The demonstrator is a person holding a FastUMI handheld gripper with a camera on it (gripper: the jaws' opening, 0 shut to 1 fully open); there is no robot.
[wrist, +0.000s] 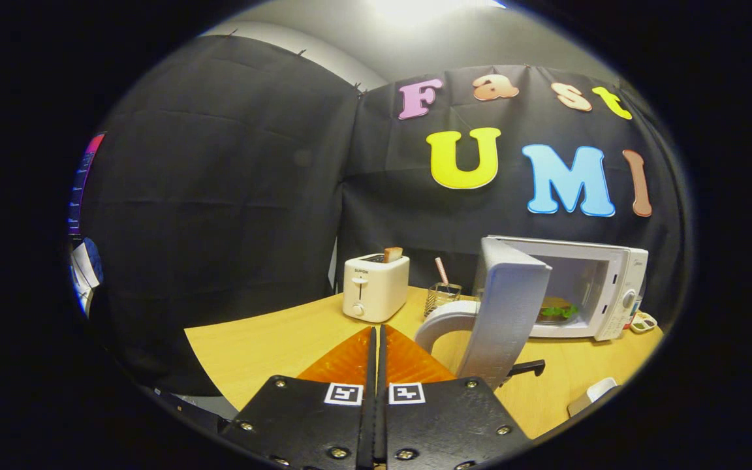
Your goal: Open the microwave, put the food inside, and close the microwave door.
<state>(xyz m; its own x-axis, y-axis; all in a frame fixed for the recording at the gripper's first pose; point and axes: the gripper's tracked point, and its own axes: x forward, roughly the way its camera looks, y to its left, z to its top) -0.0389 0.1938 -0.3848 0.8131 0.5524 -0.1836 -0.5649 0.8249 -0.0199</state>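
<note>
hand-held gripper (376, 333) fingers together, holding nothing | one microwave (601, 287) (door (506, 307) open) | one sandwich (557, 309) inside

A single fisheye view is taken from the gripper (376, 336) itself, looking forward along its two fingers, which are pressed together. The camera is held low over a wooden table (265, 343), well back from a toaster (375, 287) and an open microwave (585, 287) against the booth wall.
</note>
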